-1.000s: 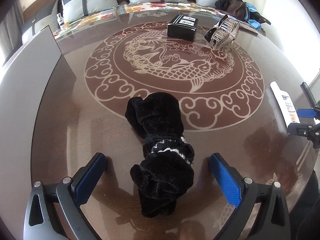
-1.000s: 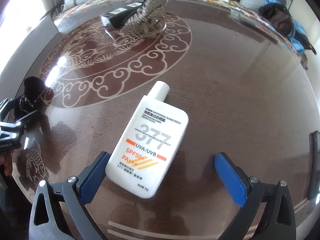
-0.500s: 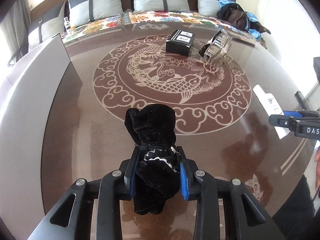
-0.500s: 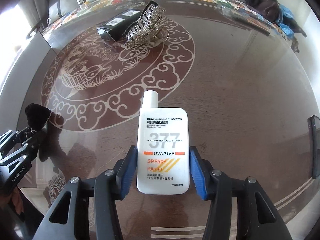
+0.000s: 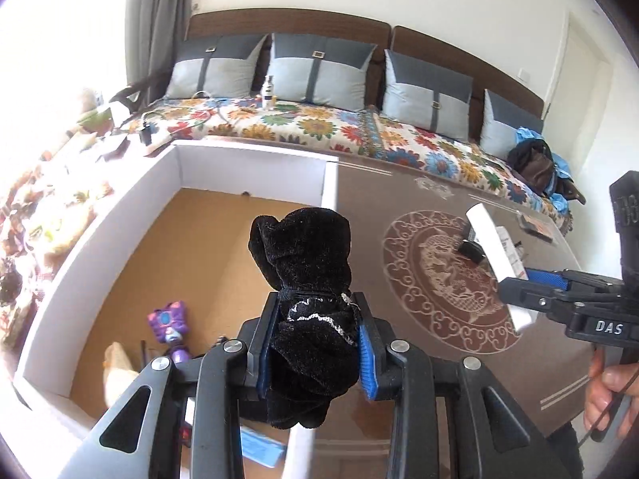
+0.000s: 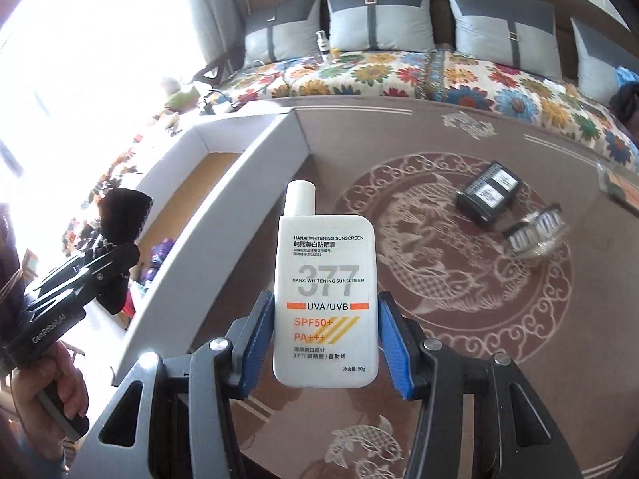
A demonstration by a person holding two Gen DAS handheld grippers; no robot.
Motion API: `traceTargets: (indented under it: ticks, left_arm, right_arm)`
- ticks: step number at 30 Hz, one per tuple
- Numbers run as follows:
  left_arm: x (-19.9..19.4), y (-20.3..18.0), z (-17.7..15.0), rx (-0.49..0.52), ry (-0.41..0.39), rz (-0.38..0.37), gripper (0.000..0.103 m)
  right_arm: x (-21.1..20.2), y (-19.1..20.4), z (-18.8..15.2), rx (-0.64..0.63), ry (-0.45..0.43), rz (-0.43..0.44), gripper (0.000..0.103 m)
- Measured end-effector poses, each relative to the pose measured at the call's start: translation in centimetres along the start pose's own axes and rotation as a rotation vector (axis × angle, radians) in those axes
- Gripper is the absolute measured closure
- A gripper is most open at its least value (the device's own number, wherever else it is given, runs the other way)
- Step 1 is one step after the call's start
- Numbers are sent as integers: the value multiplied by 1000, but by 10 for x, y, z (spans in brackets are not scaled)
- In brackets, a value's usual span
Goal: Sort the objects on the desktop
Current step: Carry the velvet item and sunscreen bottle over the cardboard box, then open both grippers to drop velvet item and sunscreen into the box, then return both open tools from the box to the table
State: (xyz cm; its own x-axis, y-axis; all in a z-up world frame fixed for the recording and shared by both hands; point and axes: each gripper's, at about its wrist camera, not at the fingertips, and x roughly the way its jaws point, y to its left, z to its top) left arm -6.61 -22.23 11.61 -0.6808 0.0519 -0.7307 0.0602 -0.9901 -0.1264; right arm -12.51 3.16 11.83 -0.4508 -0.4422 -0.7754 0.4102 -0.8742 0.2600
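Left wrist view: I am holding the black velvet pouch (image 5: pixel 305 299) clamped in my left gripper (image 5: pixel 315 343) above the white box (image 5: pixel 96 235), which is already containing a purple toy (image 5: pixel 169 325), while my right gripper (image 6: pixel 325 339) is gripping the sunscreen bottle (image 6: pixel 325 299) beside that box, with a black case (image 6: pixel 489 197) and a hair clip (image 6: pixel 535 233) well apart from it, awaiting sorting.

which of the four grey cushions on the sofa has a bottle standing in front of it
The second cushion from the left. The white bottle stands on the flowered cover at its lower left corner, beside the gap to the first cushion; the others have none.
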Motion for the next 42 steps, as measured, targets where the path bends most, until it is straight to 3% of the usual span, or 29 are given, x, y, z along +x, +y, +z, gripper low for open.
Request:
traceTargets:
  ticks: [4, 9, 11, 14, 17, 20, 24, 28, 32, 34, 36, 42]
  left_arm:
    - [15, 75, -14, -87, 77, 122, 70]
    - [38, 116, -43, -162, 167, 166, 67]
    - [49, 122, -53, -179, 214, 198, 60]
    - [49, 131, -66, -205, 224, 211, 31]
    - [36, 128, -68, -214, 170, 206, 31]
    - [21, 115, -66, -217, 111, 194, 30]
    - [4, 72, -54, -176, 27, 114, 30]
    - [-9, 2, -41, -77, -15, -18, 29]
    - [-13, -82, -46, 47, -37, -142, 3]
    - [-1, -122, -57, 109, -8, -196, 1]
    - [25, -160, -72, 171, 55, -211, 1]
    - [116, -225, -117, 300, 224, -151, 1]
  right_arm:
    - [30, 98, 28, -142, -33, 120, 52]
    - [90, 185, 35, -296, 5, 124, 51]
    - [114, 201, 33, -317, 32, 101, 50]
    - [137, 203, 25, -323, 93, 71, 29]
    - [123, 188, 15, -317, 49, 87, 23]
    - [99, 158, 3, -340, -37, 42, 13]
    - [82, 82, -17, -302, -111, -99, 4]
    - [79, -20, -59, -250, -52, -300, 4]
    - [68, -124, -114, -163, 41, -463, 5]
    - [54, -166, -137, -93, 60, -506, 5]
    - [35, -199, -152, 0, 35, -494, 2]
    - [11, -239, -171, 192, 2, -471, 0]
